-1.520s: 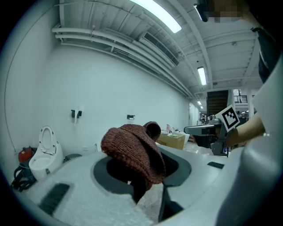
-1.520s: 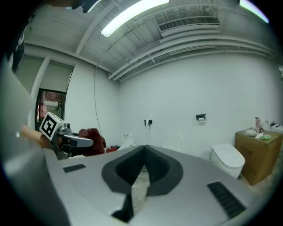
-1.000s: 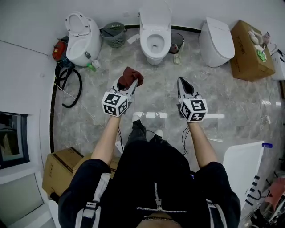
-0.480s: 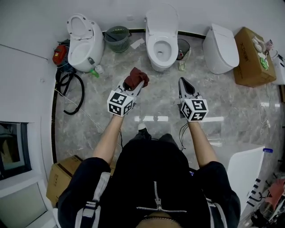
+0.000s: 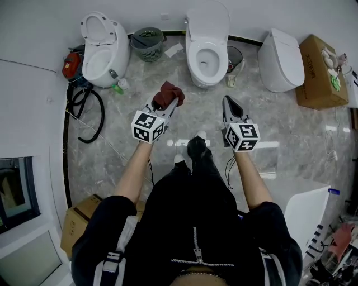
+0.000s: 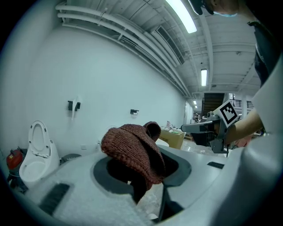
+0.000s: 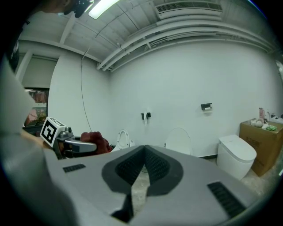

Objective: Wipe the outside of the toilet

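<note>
Head view showing left gripper [image 5: 171,103] clamping a reddish-brown knitted cloth [image 5: 166,93] between its jaws, right gripper [image 5: 228,101] holding its jaws together on nothing, both hovering over marble floor [image 5: 291,128], middle white toilet [image 5: 207,51] with raised lid standing ahead against the wall [image 5: 251,14].

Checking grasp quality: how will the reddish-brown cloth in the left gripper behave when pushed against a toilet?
Probably floppy: the cloth droops in soft folds from the left gripper. Its knitted surface likely grips rather than slides. It seems light, likely bunching under pressure.
</note>
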A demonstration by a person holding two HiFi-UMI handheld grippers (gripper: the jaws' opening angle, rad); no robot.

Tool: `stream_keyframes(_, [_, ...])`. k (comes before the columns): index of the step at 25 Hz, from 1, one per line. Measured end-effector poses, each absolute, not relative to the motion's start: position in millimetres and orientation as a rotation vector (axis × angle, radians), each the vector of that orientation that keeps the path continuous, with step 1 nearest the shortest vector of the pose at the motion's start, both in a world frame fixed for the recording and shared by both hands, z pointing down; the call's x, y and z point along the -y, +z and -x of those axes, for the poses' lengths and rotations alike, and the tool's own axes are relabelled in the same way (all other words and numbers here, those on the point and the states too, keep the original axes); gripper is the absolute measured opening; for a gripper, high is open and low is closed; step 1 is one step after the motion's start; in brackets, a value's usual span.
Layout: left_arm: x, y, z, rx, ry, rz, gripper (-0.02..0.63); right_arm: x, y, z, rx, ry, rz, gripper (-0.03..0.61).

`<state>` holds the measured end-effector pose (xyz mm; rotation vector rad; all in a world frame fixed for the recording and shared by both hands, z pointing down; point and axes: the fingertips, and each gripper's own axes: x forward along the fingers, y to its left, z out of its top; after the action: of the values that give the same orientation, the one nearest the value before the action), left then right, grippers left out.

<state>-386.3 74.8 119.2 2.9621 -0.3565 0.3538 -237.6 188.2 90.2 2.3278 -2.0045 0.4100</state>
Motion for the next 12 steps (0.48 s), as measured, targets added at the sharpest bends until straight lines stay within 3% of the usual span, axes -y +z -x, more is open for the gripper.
stream_keyframes(12, [40,151,286,0.364,0.464,-2.911,0.132,-79,114,137,2.01,0.469,-2.345,0.002])
